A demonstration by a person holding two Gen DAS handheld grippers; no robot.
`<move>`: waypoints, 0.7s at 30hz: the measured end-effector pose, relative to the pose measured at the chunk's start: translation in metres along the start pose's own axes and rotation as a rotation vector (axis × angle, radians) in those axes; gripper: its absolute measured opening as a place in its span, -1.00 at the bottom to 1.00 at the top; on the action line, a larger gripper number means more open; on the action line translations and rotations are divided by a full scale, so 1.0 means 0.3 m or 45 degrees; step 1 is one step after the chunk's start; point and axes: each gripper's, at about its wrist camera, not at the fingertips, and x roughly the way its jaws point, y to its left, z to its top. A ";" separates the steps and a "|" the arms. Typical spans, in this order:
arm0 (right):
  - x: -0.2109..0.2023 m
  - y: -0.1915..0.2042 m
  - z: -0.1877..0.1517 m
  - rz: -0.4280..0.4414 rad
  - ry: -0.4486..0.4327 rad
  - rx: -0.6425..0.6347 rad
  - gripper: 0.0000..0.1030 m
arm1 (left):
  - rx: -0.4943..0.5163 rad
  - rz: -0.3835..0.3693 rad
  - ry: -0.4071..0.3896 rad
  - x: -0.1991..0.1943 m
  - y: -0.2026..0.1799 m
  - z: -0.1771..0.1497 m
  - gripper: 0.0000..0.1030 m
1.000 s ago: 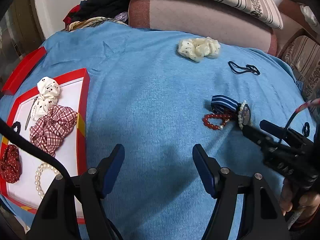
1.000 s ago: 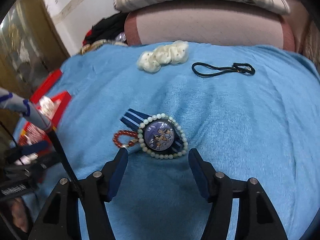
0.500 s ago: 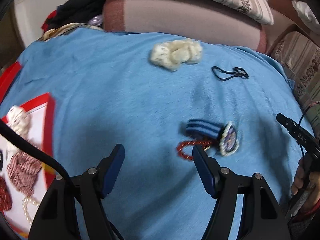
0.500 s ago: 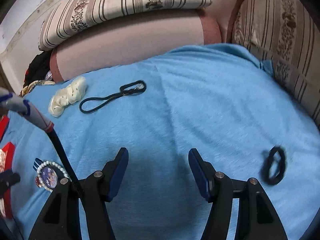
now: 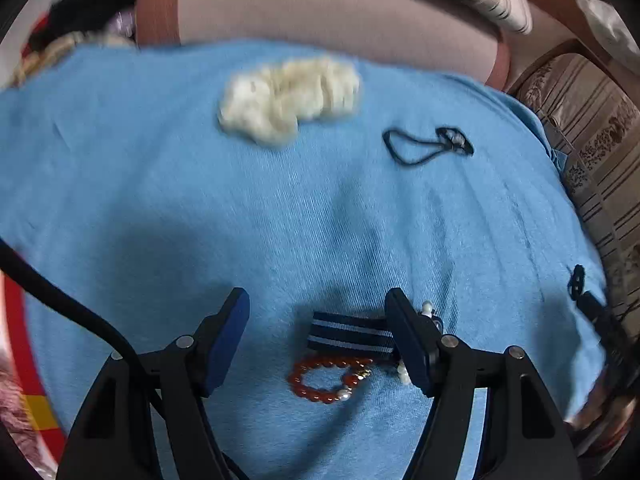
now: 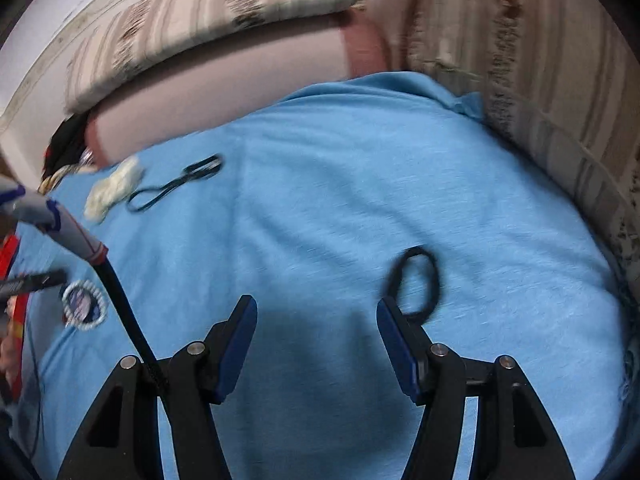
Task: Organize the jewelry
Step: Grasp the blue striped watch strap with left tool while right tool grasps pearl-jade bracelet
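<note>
My left gripper [image 5: 318, 312] is open and hangs low over a red bead bracelet [image 5: 325, 378] and a blue-and-white striped watch strap [image 5: 348, 334] on the blue cloth [image 5: 160, 184]. Its right finger [image 5: 408, 340] hides most of the pearl-ringed watch, which shows in the right wrist view [image 6: 85, 305]. My right gripper [image 6: 316, 320] is open and empty. A black hair tie [image 6: 416, 284] lies just beyond its right finger [image 6: 396, 344].
A cream scrunchie [image 5: 288, 100] and a thin black cord [image 5: 428, 146] lie further back on the cloth. The red tray's rim [image 5: 16, 320] shows at the left edge. Striped cushions [image 6: 540, 80] border the cloth at the back and right.
My left gripper has swung right from the tray and closed in over the bracelet and watch. My right gripper has swung right, away from the watch, to the black hair tie.
</note>
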 end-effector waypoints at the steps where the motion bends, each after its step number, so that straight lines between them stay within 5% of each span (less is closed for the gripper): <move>1: 0.003 0.031 -0.003 0.025 0.000 -0.011 0.31 | 0.001 -0.048 0.031 0.004 -0.003 -0.007 0.09; 2: 0.002 0.059 -0.006 0.048 -0.001 -0.020 0.31 | 0.014 -0.119 0.069 0.003 -0.016 -0.022 -0.14; 10: 0.006 0.160 -0.046 0.133 0.041 -0.039 0.31 | 0.235 -0.391 0.226 -0.105 -0.152 -0.283 -0.24; 15: -0.010 0.203 -0.087 0.204 0.072 -0.046 0.31 | 0.301 -0.319 0.202 -0.174 -0.148 -0.415 -0.24; 21: -0.004 0.324 -0.096 0.344 0.091 -0.110 0.31 | 0.102 -0.195 0.082 -0.208 -0.019 -0.379 -0.15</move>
